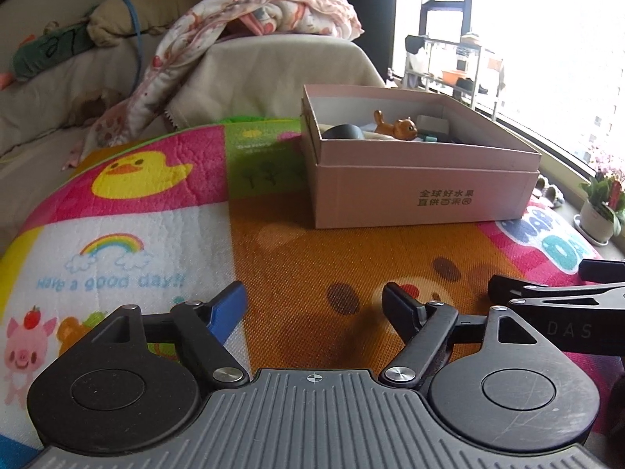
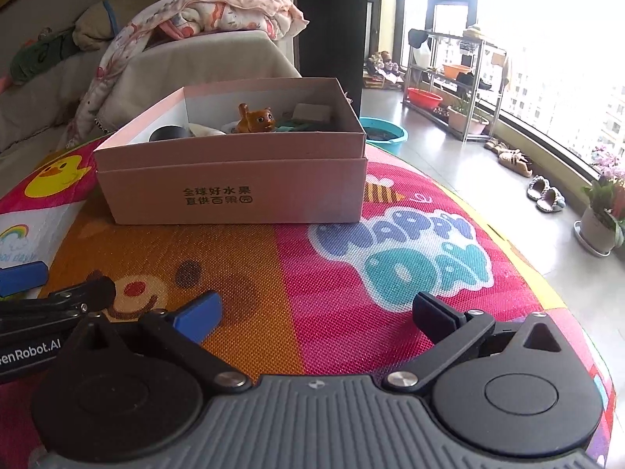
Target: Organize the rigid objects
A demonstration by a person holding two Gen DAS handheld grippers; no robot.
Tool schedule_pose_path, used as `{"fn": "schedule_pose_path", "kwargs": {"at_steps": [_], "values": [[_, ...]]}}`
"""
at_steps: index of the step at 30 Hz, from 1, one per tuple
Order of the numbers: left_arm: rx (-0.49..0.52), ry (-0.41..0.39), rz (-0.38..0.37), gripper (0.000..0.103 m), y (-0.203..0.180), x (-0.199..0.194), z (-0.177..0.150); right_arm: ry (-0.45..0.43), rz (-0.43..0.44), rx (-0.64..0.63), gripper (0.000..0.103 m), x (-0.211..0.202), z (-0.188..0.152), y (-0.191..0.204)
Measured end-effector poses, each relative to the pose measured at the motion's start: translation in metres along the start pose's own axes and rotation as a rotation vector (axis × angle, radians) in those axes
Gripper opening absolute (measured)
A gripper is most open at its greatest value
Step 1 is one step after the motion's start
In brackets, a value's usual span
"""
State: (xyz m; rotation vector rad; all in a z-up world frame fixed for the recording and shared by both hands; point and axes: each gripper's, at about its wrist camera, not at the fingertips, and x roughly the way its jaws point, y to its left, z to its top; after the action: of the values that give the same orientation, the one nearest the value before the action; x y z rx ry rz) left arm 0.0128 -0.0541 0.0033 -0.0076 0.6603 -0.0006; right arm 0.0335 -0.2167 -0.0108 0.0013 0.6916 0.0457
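Observation:
A pink cardboard box (image 1: 422, 191) stands on the colourful play mat (image 1: 304, 265); it also shows in the right wrist view (image 2: 234, 191). Inside it lie an orange toy cat (image 1: 398, 127), a dark rounded object (image 1: 343, 131) and other small items; the cat (image 2: 256, 119) shows in the right wrist view too. My left gripper (image 1: 314, 306) is open and empty, low over the mat in front of the box. My right gripper (image 2: 316, 314) is open and empty beside it, to the right.
A covered sofa with a blanket (image 1: 242, 31) stands behind the mat. On the floor to the right are a blue basin (image 2: 384, 133), a metal rack (image 2: 457, 78), slippers (image 2: 545, 193) and a potted plant (image 2: 603, 215) by the window.

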Motion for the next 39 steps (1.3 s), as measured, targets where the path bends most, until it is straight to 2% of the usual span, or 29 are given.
{"fn": "schedule_pose_path", "kwargs": {"at_steps": [39], "values": [[-0.005, -0.002, -0.005, 0.082, 0.0017, -0.0003, -0.0003, -0.004, 0.004, 0.011, 0.103, 0.0005, -0.0005, -0.0035]]}}
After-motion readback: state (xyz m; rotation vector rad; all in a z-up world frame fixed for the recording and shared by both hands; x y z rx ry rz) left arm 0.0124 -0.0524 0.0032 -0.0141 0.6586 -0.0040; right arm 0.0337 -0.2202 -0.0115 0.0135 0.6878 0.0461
